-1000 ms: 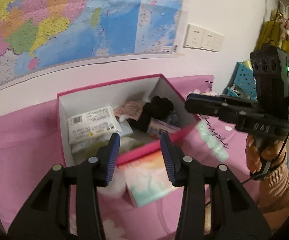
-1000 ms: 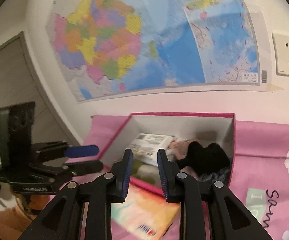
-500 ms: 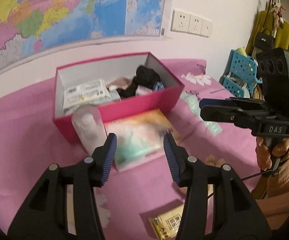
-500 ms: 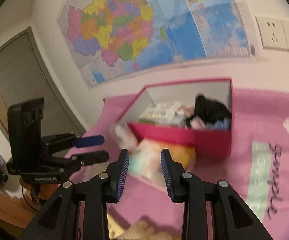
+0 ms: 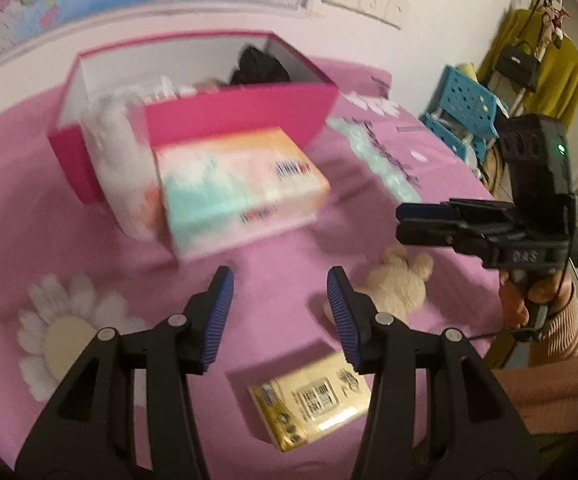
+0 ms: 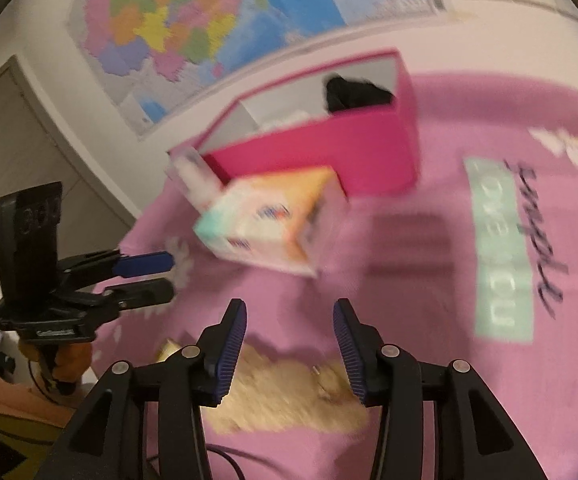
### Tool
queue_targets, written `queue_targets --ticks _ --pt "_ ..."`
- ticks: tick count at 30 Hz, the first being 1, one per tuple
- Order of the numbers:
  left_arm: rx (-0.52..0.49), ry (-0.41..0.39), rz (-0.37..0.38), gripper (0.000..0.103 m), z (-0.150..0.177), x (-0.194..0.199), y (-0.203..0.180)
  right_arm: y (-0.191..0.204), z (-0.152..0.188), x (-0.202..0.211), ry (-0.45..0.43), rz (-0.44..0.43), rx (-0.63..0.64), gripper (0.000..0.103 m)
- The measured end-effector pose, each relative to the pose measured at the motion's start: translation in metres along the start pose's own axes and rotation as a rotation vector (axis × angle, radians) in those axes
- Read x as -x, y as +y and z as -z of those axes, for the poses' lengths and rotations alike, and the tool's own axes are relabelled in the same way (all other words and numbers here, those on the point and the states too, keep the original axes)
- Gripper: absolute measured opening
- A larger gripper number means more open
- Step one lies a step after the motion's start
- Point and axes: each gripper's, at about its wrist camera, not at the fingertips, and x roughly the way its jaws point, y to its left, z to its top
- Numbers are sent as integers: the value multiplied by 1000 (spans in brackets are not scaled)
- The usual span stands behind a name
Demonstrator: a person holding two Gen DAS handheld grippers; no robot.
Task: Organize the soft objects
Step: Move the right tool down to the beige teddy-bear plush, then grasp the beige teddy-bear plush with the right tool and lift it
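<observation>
Both grippers, left (image 5: pixel 279 292) and right (image 6: pixel 289 322), lower than before, fingers just spread wider, released; toy (image 6: pixel 289 396) beneath right; pink surface (image 5: pixel 49 216), map (image 6: pixel 193 20) on wall.

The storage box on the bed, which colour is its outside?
Bright pink box, white inside; clearest in the left wrist view.

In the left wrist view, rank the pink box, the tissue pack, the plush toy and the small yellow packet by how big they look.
1. pink box
2. tissue pack
3. and 4. unsure: small yellow packet and plush toy look about alike; the packet lies nearer the camera, and the left tool's finger hides part of the toy.
</observation>
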Motion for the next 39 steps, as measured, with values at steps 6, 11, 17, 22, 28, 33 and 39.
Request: queue_targets --ticks 6,11,17,22,28,33,39 --pt "-46 97 105 51 19 -17 -19 -23 18 2 28 17 -90 56" --pt "-66 153 150 51 25 -29 -32 -30 28 -1 51 -7 -128 61" --pt "-51 172 181 51 25 -34 -34 -24 34 -4 55 -82 -117 63" --pt "-23 184 198 51 26 -35 -29 -19 37 -5 41 -98 -108 54" --pt "-7 230 236 51 26 -43 -30 -10 36 -3 24 -115 -75 34" --pt "-23 229 219 50 26 -45 -38 -5 36 -4 15 -112 -72 31" --pt "-28 182 193 48 16 -33 -35 -1 30 6 -24 -119 -58 25"
